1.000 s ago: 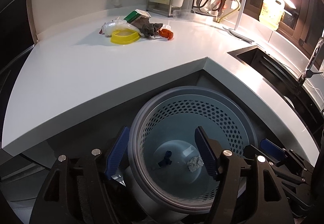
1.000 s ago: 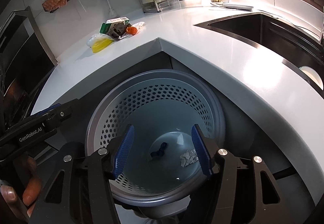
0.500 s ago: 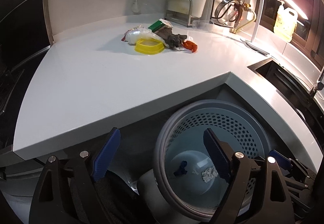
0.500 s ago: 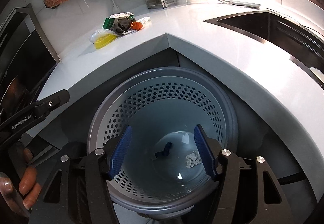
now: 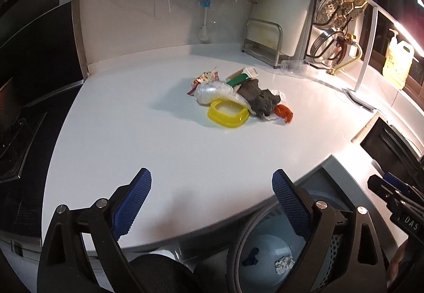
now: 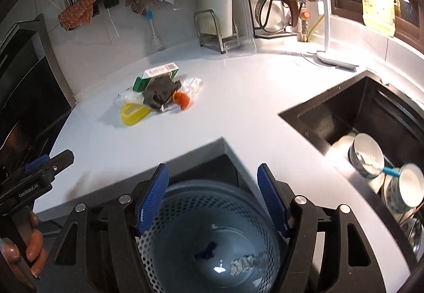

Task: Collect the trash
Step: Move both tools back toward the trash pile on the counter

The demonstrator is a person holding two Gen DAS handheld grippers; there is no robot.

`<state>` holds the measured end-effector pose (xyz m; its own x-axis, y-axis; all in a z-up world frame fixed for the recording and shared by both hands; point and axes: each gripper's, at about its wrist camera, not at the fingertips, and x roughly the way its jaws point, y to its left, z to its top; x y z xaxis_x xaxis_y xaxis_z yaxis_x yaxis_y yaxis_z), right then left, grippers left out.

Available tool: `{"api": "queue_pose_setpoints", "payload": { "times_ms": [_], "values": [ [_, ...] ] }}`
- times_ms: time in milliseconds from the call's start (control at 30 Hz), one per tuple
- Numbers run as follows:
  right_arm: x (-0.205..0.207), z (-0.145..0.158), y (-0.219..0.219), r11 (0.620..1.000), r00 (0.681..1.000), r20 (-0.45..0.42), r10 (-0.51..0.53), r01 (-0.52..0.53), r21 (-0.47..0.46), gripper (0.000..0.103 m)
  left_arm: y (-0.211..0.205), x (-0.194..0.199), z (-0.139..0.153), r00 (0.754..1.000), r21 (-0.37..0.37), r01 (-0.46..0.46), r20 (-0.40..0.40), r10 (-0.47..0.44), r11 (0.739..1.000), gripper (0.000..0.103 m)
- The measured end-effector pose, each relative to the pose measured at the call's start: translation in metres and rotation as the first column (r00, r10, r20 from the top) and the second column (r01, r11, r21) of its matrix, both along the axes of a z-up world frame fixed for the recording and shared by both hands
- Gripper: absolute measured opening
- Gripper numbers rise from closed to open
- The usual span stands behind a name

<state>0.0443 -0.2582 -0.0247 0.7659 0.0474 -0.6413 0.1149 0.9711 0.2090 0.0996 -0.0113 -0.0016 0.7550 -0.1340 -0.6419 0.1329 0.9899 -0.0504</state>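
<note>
A pile of trash lies on the white counter (image 5: 132, 134): a yellow plastic lid (image 5: 228, 115), a clear plastic bag (image 5: 212, 91), a dark crumpled rag (image 5: 258, 98), a green-and-white carton (image 5: 242, 75) and an orange scrap (image 5: 284, 112). The pile also shows in the right wrist view (image 6: 159, 92). A grey perforated bin (image 6: 212, 234) stands below the counter corner and holds a blue scrap (image 6: 205, 252) and a crumpled white scrap (image 6: 243, 263). My left gripper (image 5: 212, 192) is open and empty above the counter's front edge. My right gripper (image 6: 213, 195) is open and empty above the bin.
A dark sink (image 6: 371, 118) with bowls (image 6: 367, 155) is at the right. A metal rack (image 5: 262, 41), a steamer rack (image 5: 341, 4) and a yellow soap bottle (image 5: 397, 59) line the back wall. A dark stove area (image 5: 18, 107) is at the left.
Both grippers have risen from over the bin. The left one has swung up over the counter toward the trash pile. Both stay open and empty.
</note>
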Motion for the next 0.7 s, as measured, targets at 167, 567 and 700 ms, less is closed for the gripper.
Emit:
{"api": "queue_pose_setpoints", "payload": {
  "times_ms": [167,567,700],
  "values": [
    [0.051,0.025,-0.018,1.000,0.999,0.034,0.002,-0.001,-0.030,0.071,0.004,0.037,0.014,0.999,-0.019,-0.038,0.015,0.039,0.999,0.092],
    [0.208,0.031,-0.078,0.996,1.000,0.009,0.020,-0.019,-0.091,0.071,0.004,0.108,0.019,0.997,-0.003,-0.078,0.028,0.078,0.997,0.092],
    [0.258,0.016,-0.101,0.995,1.000,-0.020,0.013,-0.015,-0.100,0.071,0.002,0.127,0.014,0.995,0.009,-0.097,0.035,0.097,0.995,0.092]
  ]
}}
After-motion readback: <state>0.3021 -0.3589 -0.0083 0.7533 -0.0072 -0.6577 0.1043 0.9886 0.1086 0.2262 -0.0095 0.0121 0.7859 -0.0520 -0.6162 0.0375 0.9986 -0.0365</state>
